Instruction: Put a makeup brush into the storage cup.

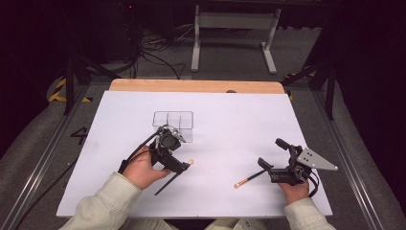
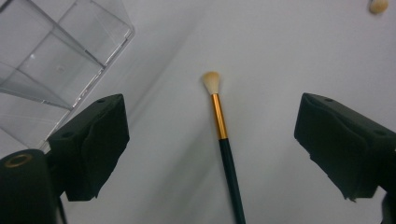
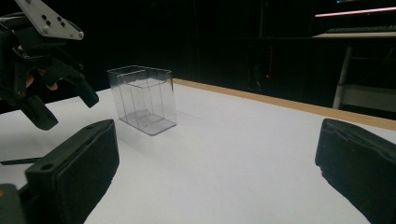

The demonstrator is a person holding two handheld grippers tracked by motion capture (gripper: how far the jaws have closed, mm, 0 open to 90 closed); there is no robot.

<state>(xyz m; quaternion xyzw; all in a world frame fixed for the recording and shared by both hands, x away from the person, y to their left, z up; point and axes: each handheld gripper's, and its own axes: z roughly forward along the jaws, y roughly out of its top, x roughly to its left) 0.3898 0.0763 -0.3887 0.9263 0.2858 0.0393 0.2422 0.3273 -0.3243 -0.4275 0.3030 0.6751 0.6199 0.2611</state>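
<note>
A makeup brush (image 2: 219,119) with a pale tuft, gold ferrule and dark handle lies flat on the white table. My left gripper (image 2: 212,112) hangs over it, open, one jaw on each side and neither pad touching it. In the high view this brush (image 1: 173,178) runs under the left gripper (image 1: 176,160), tuft toward the middle of the table. A second brush (image 1: 250,179) lies just left of my right gripper (image 1: 272,153), which rests low at the table's right, open with nothing between its jaws. In the right gripper view the right gripper (image 3: 219,135) faces a clear divided box (image 3: 142,98).
The clear box (image 1: 173,123) stands just beyond the left gripper, near the table's middle. The white sheet (image 1: 230,115) ends at a wooden strip (image 1: 196,86) along the far edge. Cables and a metal stand are on the floor beyond.
</note>
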